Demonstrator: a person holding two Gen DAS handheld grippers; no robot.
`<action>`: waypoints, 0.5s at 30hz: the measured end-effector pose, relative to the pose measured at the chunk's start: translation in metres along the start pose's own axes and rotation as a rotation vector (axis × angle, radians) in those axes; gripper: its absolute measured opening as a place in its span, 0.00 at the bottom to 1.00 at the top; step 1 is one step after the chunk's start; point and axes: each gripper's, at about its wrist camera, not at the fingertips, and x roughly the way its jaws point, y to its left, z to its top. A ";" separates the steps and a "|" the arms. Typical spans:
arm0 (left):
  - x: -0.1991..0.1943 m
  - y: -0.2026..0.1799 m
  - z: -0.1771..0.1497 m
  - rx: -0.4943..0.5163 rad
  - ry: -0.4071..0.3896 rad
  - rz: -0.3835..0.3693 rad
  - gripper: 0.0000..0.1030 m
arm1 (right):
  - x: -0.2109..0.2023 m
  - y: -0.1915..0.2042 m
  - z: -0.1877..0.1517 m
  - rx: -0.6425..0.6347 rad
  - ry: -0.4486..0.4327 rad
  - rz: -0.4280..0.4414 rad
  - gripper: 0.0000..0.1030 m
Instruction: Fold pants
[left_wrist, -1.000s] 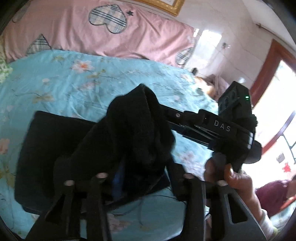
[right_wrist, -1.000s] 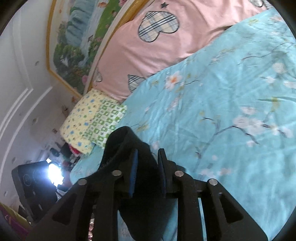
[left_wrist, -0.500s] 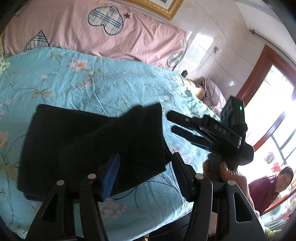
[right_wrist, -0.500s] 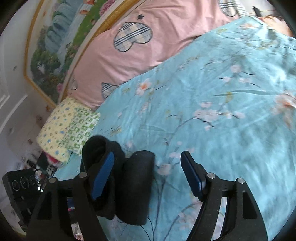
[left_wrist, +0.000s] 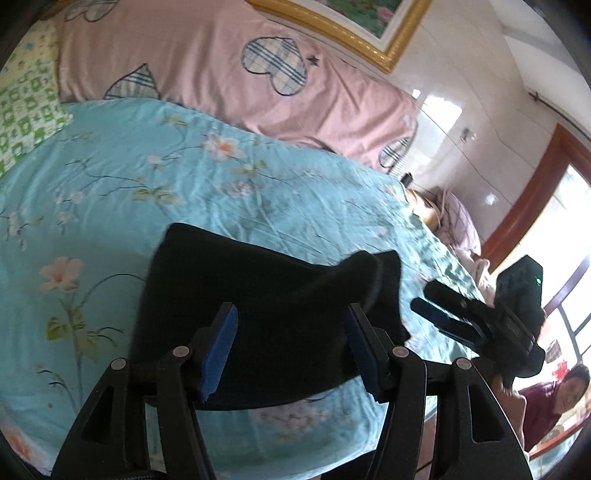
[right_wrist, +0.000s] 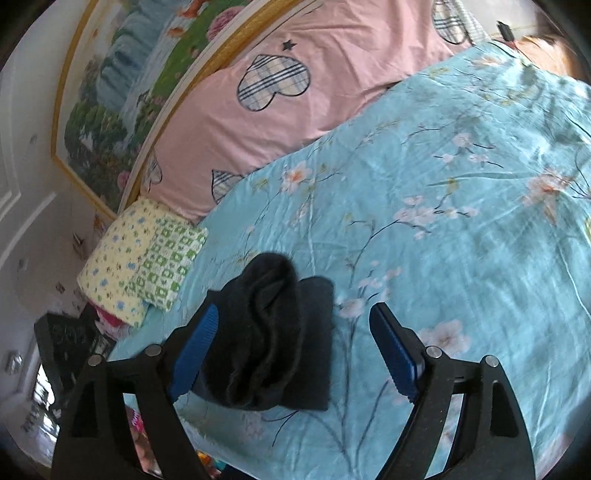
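The black pants lie folded in a compact stack on the light blue flowered bedspread, near its front edge. One upper layer bulges up at the right end. My left gripper is open and empty, just above the stack's near side. In the right wrist view the pants lie rumpled between and beyond the fingers. My right gripper is open and empty above them. It also shows in the left wrist view, to the right of the pants, with its jaws apart.
A pink cover with plaid hearts lies along the headboard. A yellow and green patterned pillow sits at the bed's left. A person sits low at right by the window. A framed painting hangs on the wall.
Both grippers opened and let go of the pants, which dropped onto the folded stack. Both grippers then drew back and up from the cloth.
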 end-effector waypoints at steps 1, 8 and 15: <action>-0.002 0.005 0.000 -0.009 -0.003 0.007 0.59 | 0.002 0.004 -0.001 -0.013 0.005 0.002 0.82; -0.015 0.028 0.001 -0.050 -0.031 0.034 0.64 | 0.007 0.022 -0.012 -0.067 0.020 -0.025 0.84; -0.015 0.041 0.005 -0.083 -0.031 0.044 0.64 | 0.014 0.024 -0.016 -0.052 0.042 -0.040 0.85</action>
